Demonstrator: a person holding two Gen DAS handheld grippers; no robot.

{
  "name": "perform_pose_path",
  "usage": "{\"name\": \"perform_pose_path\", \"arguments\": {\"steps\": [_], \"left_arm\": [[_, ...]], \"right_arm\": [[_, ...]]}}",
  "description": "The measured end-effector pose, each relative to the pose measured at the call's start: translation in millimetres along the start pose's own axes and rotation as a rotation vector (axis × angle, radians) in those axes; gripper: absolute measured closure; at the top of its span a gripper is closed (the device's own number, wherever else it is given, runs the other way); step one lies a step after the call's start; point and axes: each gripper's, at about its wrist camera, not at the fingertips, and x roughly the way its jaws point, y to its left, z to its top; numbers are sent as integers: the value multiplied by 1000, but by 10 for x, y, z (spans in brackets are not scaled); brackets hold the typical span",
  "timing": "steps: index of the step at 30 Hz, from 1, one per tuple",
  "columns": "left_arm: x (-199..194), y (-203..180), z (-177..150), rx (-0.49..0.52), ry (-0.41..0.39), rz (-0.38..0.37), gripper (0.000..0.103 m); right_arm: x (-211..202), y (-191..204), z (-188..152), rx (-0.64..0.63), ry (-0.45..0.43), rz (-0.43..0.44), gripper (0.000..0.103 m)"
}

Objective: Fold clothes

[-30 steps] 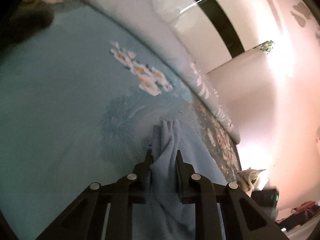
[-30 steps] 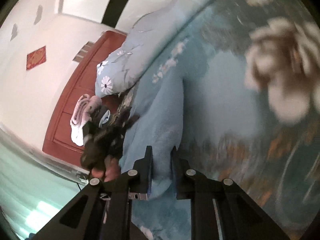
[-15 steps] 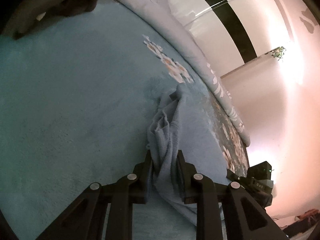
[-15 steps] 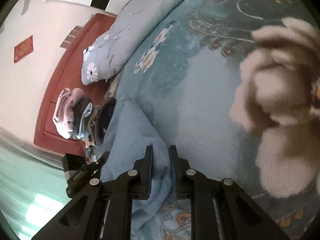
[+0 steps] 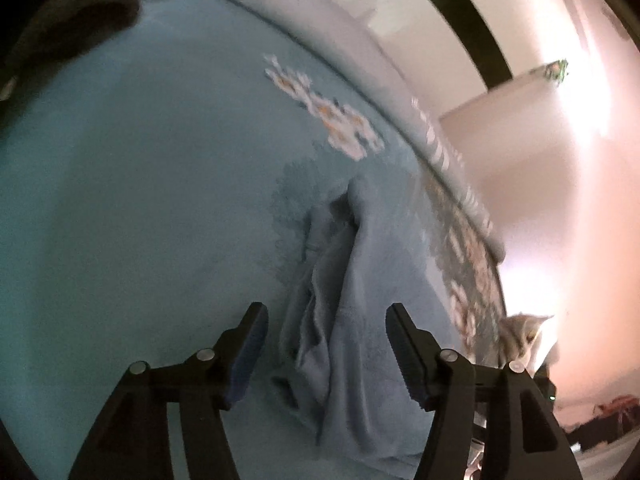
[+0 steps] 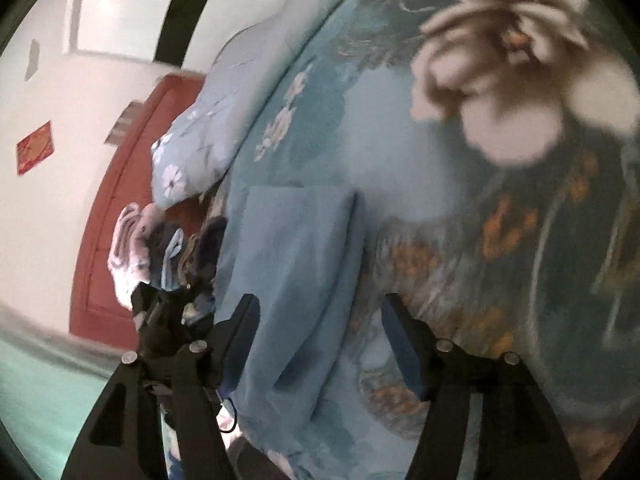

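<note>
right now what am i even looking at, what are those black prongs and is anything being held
These are two fisheye views, each from a camera mounted on a hand-held gripper that a person carries, one per hand. The black prongs at the bottom are each gripper's two fingers.

The left view shows the left gripper over a bed with a floral cover. A light blue cloth lies bunched between its fingers.

The right view shows the right gripper over the same cloth, which looks folded flat here, and beyond it a pillow and a pile of clothes.

Nothing is held: both sets of jaws are opening, and the pads stand clear of the cloth.
</note>
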Motion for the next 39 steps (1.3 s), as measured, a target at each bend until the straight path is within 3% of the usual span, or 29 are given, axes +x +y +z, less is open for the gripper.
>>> {"name": "perform_pose_path", "arguments": {"steps": [4, 14, 19, 21, 23, 25, 28, 34, 39], "left_arm": [[105, -104, -1, 51, 43, -8, 37], [90, -108, -97, 28, 33, -81, 36], [49, -59, -134, 7, 36, -116, 36], [42, -61, -144, 8, 32, -115, 37], [46, -64, -157, 4, 26, -106, 42], [58, -61, -174, -3, 24, -97, 67], [15, 22, -223, -41, 3, -116, 77], [-169, 103, -402, -100, -47, -140, 82], [-379, 168, -650, -86, -83, -100, 82]], "right_arm": [[138, 56, -130, 80, -27, 51, 37], [308, 230, -266, 57, -51, 44, 35], [174, 90, -299, 124, -53, 77, 38], [106, 55, -324, 129, -49, 54, 38], [96, 56, -335, 134, -50, 38, 38], [105, 66, -341, 140, -51, 21, 38], [157, 103, -347, 148, -48, 17, 37], [195, 93, -383, 141, -4, 76, 38], [180, -19, -340, 192, 14, 144, 38]]}}
